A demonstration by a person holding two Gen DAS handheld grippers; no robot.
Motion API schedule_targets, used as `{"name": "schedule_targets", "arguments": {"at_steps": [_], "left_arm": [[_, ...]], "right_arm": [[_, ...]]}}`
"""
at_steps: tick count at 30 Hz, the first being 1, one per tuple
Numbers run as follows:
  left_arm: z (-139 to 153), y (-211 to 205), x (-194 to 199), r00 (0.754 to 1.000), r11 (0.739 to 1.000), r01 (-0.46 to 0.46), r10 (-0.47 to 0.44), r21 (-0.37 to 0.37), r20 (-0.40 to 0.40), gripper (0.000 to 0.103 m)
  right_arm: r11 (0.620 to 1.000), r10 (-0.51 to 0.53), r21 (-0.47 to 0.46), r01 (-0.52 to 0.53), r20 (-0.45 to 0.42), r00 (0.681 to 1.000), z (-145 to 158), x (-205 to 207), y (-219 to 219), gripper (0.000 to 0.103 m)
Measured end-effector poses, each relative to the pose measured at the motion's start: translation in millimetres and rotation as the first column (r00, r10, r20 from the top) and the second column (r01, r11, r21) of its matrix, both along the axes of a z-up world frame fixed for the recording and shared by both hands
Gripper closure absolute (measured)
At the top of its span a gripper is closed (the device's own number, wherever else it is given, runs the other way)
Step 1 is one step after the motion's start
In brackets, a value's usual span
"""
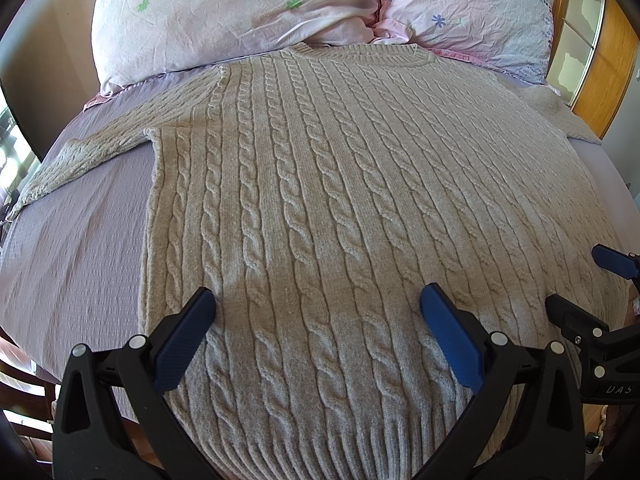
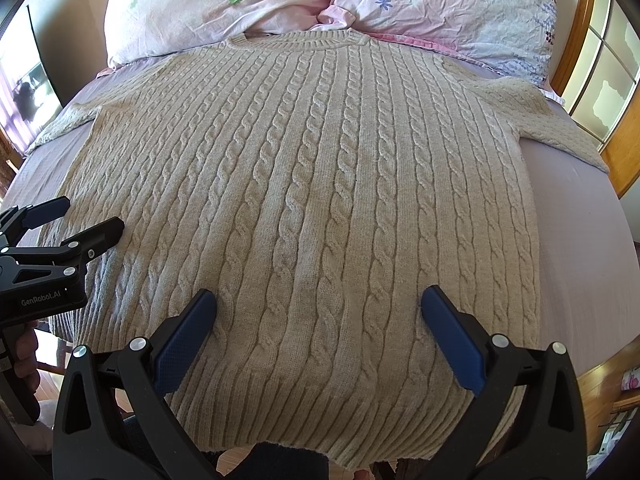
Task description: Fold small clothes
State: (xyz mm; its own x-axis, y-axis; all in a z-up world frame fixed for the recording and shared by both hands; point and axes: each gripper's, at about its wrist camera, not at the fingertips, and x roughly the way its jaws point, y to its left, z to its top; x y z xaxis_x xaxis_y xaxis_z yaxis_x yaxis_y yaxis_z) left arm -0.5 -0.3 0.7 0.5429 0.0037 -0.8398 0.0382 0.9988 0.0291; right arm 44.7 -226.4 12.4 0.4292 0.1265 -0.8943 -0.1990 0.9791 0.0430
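A beige cable-knit sweater lies flat, front up, on a lilac bed sheet, neck toward the pillows and hem toward me. Both sleeves are spread out to the sides. It also fills the right wrist view. My left gripper is open and empty, hovering over the lower left part of the sweater near the hem. My right gripper is open and empty over the lower right part. Each gripper shows at the edge of the other's view, the right one and the left one.
Two pink floral pillows lie at the head of the bed, also in the right wrist view. A wooden frame with glass panes stands at the right. The bed's near edge runs just under the sweater hem.
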Motion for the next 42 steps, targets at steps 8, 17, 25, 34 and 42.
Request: {"name": "schedule_targets", "arguments": {"at_steps": [8,17,25,34,42], "left_arm": [[-0.1,-0.3,9.3,0.999,0.999,0.031,-0.032,-0.006,-0.042,0.002],[14.3,17.6,23.2,0.996,0.999,0.020,-0.023,-0.037,-0.090,0.002],[50.7,53.5,13.4,0.997,0.992,-0.076,0.073,-0.103,-0.026,0.002],[68.5,105.3,-10.8,0.963,0.960,-0.270,0.270,-0.070,-0.016,0.002],[87.8,195.9,-13.3,0.830,0.797,-0.546,0.556,-0.258,-0.037,0.003]], "right_arm": [[0.990,0.068,0.123,-0.063,-0.037,0.997,7.4,20.0,-21.1,0.001],[0.770,-0.550,0.354,0.530,-0.051,0.833,37.7,133.9,-252.0,0.001],[0.403,-0.836,0.412,0.817,-0.198,0.512,-3.8,185.6,-410.6,0.033],[0.264,-0.895,0.445,0.856,-0.217,0.390,-35.0,208.6,-458.6,0.073],[0.508,-0.812,0.511,0.693,0.015,0.583,32.9,210.0,-391.0,0.096]]}}
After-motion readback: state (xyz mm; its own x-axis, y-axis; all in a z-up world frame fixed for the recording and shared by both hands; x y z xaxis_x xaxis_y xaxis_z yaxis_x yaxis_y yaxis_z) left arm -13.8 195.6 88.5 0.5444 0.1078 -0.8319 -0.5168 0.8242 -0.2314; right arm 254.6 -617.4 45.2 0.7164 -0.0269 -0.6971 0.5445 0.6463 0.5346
